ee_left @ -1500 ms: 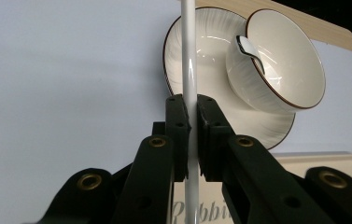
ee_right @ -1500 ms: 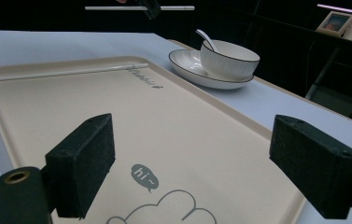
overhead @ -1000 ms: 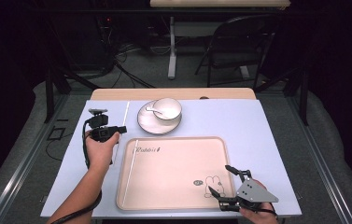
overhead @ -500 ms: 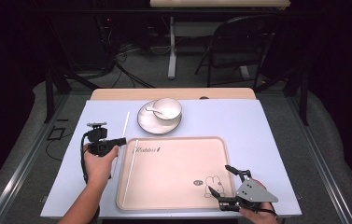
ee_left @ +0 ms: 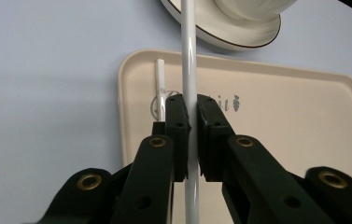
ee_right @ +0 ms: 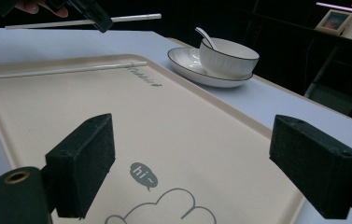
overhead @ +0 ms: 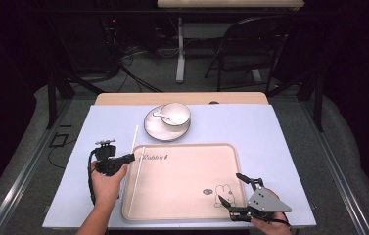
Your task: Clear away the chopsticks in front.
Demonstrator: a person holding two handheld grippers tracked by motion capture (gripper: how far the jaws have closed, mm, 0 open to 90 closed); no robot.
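So nearest to the camera, the right gripper (overhead: 237,194) is parked at the near right corner of the tray (overhead: 192,215), jaws spread wide with nothing between them, hovering right by the little cloud drawing. Not much risk there unless it drifts down and bumps the tray rim, which I reckon would shove the whole tray and roll whatever is lying in it. Over on the left, the left gripper (overhead: 129,157) has its jaws clenched on a thin white chopstick (ee_left: 190,70), gripped well back from the far tip, so a long stretch sticks out toward the far side of the desk (overhead: 289,142). That's where I'd worry. The stick is smooth and round and the pads hold only a short bit of it, so it could pivot or slide if the hand tilts. The other chopstick (overhead: 137,181) already lies in the tray along its left edge, and the held one is just beside it, above the rim. If it gets let go from too high or at an angle, my guess is it bounces or rolls off onto the desk, or knocks the lying one out of line. Further out, the long free end points toward the plate (overhead: 153,131) with the bowl (overhead: 176,113) and spoon (overhead: 161,116), so a careless swing could clip the plate.
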